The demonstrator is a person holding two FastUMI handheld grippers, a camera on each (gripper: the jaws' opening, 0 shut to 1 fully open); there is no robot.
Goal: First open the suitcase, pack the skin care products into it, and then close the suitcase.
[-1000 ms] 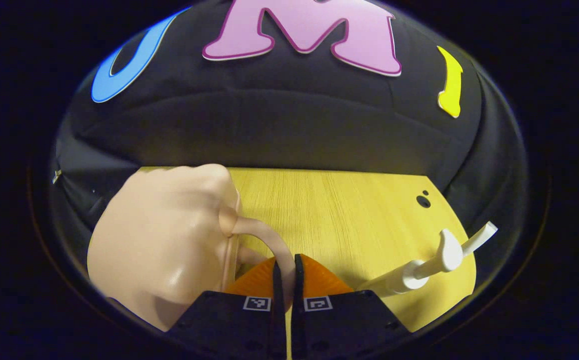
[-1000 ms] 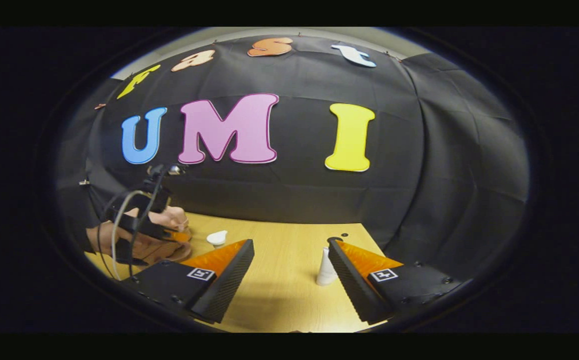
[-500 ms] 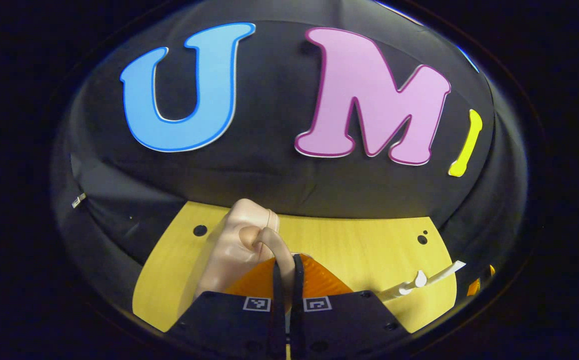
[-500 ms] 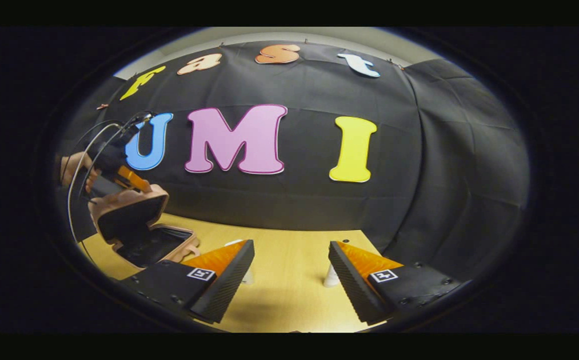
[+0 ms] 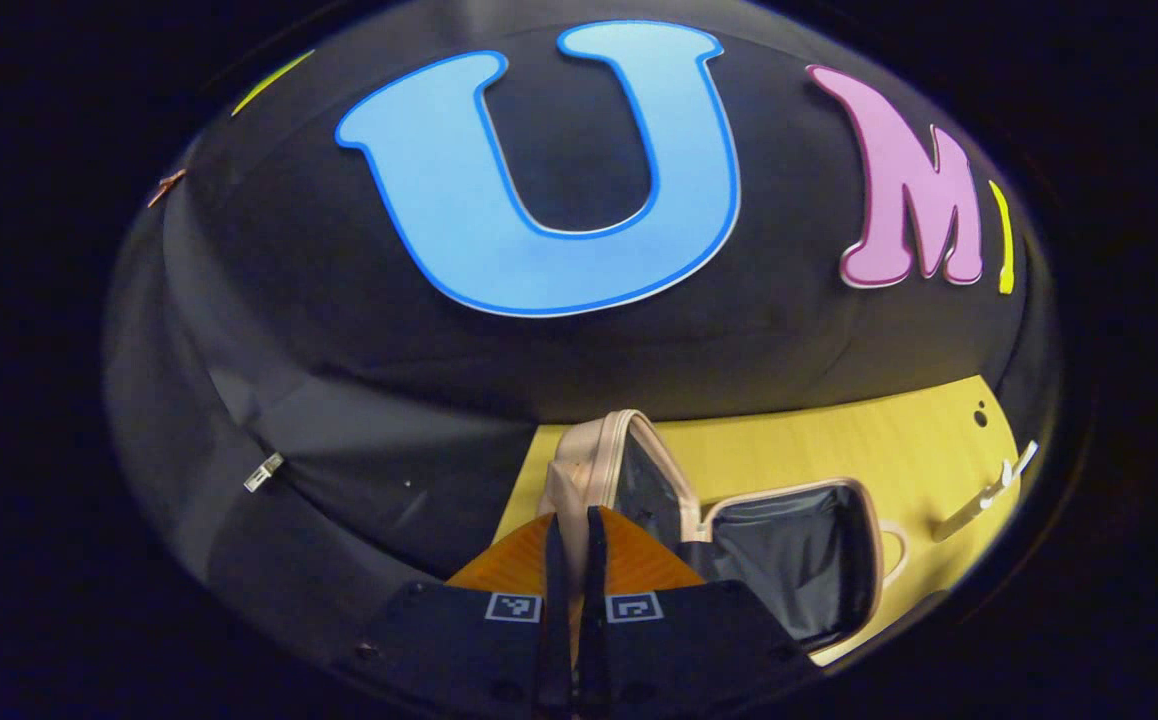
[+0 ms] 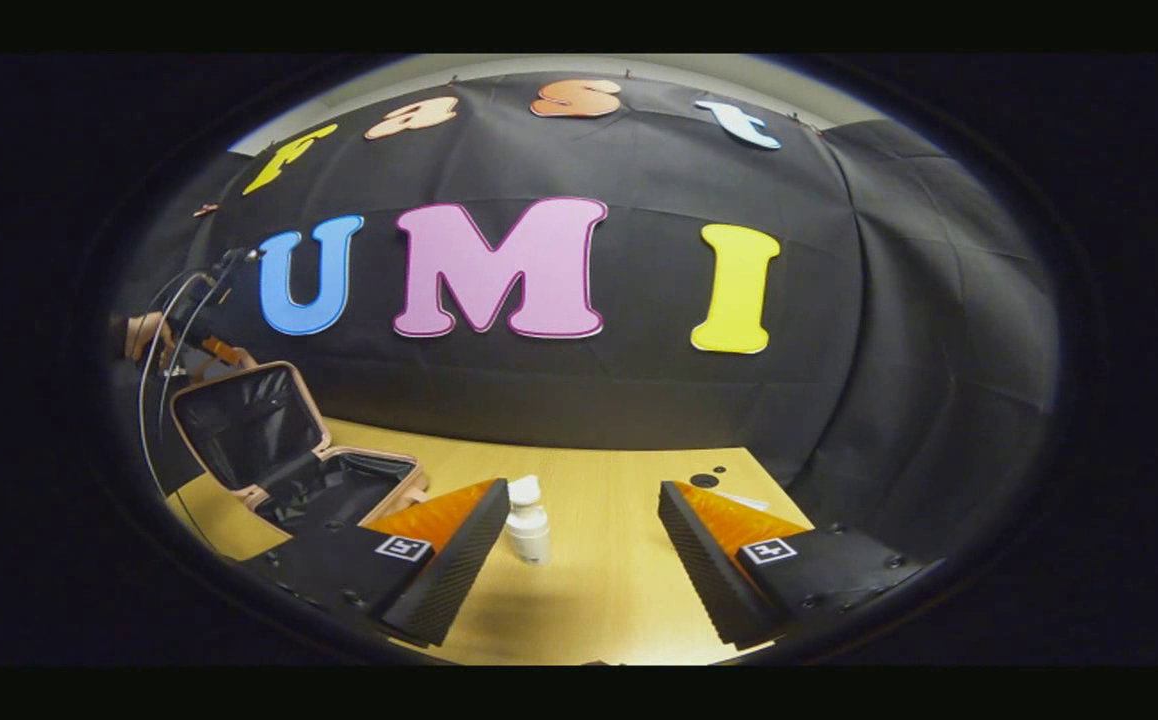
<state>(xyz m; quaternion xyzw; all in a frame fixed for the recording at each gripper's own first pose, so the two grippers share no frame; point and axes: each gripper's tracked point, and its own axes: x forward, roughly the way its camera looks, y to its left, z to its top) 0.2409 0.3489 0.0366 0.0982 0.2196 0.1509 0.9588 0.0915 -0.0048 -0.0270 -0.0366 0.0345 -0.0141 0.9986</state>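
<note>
Two halves of the suitcase (image 6: 269,450) stand apart: in the right gripper view its lid (image 6: 244,420) is raised at the back left of the tabletop (image 6: 589,590) and the base lies flat, dark lining showing in both. You hold the left tongs (image 5: 571,540) with the fingers pressed together; they sit right at the lid's edge (image 5: 589,460), but what they pinch there is hidden behind them, so you cannot tell whether they clamp the handle or nothing. In the right gripper view your hand (image 6: 144,335) with that tool is small and cut by the edge of the picture, cables looping over it. The right tongs (image 6: 584,540) are spread wide, holding nothing. A white pump bottle (image 6: 529,520) stands just beside the inner face of one finger. Another white item (image 5: 984,490) lies near the far right rim of the left gripper view, too stretched to identify. No label is legible.
</note>
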